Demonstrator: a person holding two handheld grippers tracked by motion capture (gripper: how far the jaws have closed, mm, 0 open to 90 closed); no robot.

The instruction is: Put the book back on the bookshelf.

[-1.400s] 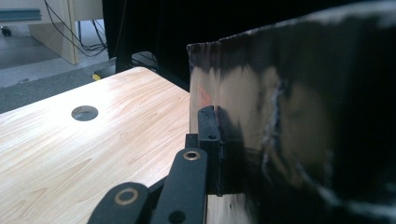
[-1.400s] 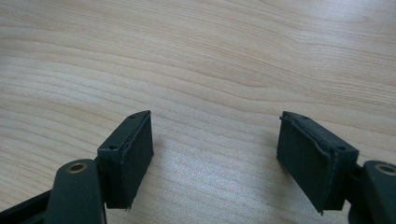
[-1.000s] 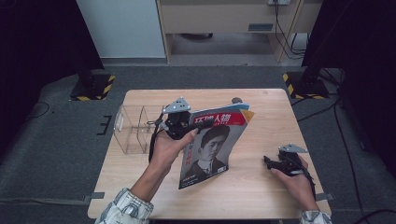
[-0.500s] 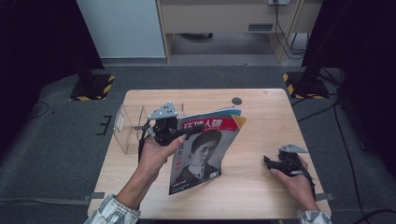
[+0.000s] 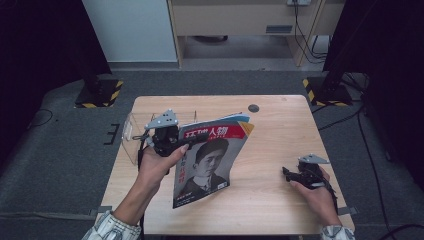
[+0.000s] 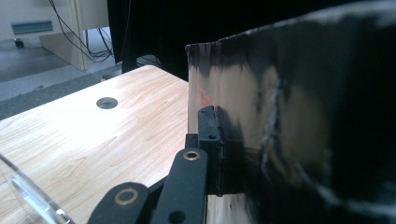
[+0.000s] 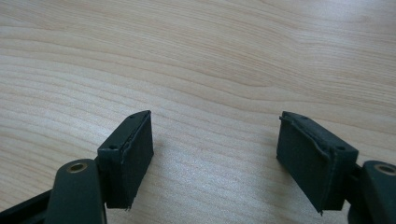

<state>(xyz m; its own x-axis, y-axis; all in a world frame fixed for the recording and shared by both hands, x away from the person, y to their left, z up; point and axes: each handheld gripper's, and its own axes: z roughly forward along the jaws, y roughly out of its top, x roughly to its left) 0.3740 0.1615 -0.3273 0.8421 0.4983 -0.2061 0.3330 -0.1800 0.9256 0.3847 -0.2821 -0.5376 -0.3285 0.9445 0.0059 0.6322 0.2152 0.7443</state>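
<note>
Clear holder (image 5: 131, 134) beside left hand-held gripper (image 5: 172, 142) clamping magazine (image 5: 212, 155).

Surface (image 5: 270, 185): light wood, rectangular, pale grain running across; stands on grey floor (image 5: 60, 150).
Hole (image 5: 253, 108): small dark round opening near far edge, right of centre; seen also in left gripper view (image 6: 107, 102).
Clear container (image 5: 131, 135): transparent, sits on left part of surface, near left edge; curved clear rim at bottom left corner of left gripper view (image 6: 28, 196).
Magazine (image 5: 207, 165): lower edge looks to touch surface near centre, rest raised and tilted; contact hard to confirm.
Right part: bare wood under right gripper's open fingers (image 7: 126, 158).
</note>
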